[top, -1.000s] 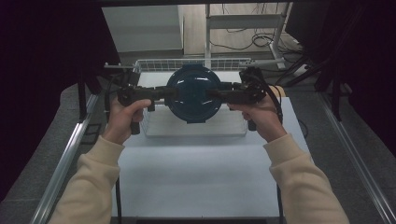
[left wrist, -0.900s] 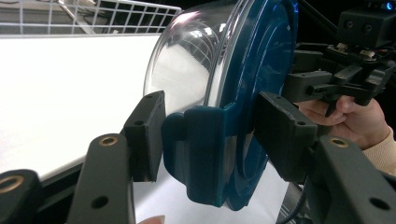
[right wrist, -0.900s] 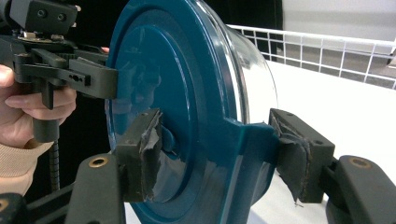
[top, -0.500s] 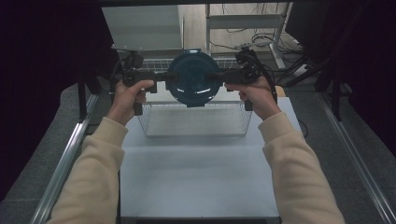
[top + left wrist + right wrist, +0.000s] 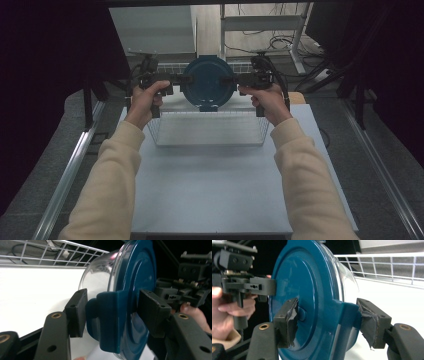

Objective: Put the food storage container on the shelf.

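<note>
Blue-lidded glass container (image 5: 207,85) held on edge between left claw (image 5: 176,83) and right claw (image 5: 235,80), each clamped on a lid latch, above the wire basket (image 5: 207,131) on the worktop (image 5: 210,185)

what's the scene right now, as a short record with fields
held thing: round glass container with a dark blue lid, tipped on its side, lid facing the person
left gripper: shut on the lid's clip at the left edge
right gripper: shut on the lid's clip at the opposite edge
jaw pads: right gripper's pads look torn
wire basket: on the table, below and in front of the container
table: pale top, bare in front of the basket
hands: one on each gripper, cream sleeves
</note>
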`<action>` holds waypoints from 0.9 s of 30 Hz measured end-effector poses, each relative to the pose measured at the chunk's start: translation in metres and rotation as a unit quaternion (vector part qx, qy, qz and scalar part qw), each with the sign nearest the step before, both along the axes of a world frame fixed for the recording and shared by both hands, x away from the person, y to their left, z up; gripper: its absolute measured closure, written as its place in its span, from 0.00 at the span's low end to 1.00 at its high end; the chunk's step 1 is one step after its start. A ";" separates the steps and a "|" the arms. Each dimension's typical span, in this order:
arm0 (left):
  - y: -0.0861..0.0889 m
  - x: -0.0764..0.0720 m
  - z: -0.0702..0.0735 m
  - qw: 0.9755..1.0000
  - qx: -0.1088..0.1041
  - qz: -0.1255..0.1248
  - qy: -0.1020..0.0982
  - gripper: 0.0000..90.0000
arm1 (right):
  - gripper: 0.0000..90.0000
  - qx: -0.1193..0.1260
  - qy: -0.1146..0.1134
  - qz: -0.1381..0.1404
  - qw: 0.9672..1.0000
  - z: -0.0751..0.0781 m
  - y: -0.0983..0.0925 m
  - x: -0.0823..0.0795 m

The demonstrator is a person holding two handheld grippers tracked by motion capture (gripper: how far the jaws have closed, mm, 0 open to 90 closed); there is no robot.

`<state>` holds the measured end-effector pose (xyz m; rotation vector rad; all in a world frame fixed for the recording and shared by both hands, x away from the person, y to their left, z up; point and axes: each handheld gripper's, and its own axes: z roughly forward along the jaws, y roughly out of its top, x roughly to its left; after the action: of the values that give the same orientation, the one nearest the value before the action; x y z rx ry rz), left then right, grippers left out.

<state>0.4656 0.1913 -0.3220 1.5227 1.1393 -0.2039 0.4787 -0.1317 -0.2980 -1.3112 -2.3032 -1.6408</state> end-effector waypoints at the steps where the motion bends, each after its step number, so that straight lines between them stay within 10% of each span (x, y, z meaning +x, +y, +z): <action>1: -0.001 0.003 -0.002 1.000 -0.009 0.001 0.008 0.47 | 0.40 0.010 0.018 -0.018 1.000 -0.001 -0.001 0.003; 14: -0.012 0.022 -0.023 0.997 -0.041 0.015 0.056 0.42 | 0.40 0.068 0.109 -0.079 0.989 -0.022 -0.012 0.027; 20: -0.014 0.019 -0.022 0.998 -0.030 0.021 0.043 0.40 | 0.35 0.054 0.078 -0.084 0.992 -0.021 -0.011 0.022; 24: -0.010 -0.002 -0.006 0.998 0.001 0.067 -0.010 0.31 | 0.15 -0.031 -0.009 -0.105 0.994 -0.007 -0.001 -0.003; 27: -0.009 -0.017 0.002 0.995 0.034 0.078 -0.043 0.31 | 0.14 -0.065 -0.034 -0.103 0.992 -0.002 0.000 -0.014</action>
<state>0.4487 0.1825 -0.3201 1.4800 1.2009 0.0067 0.4643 -0.1315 -0.2998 -1.5934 -2.4225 -1.6389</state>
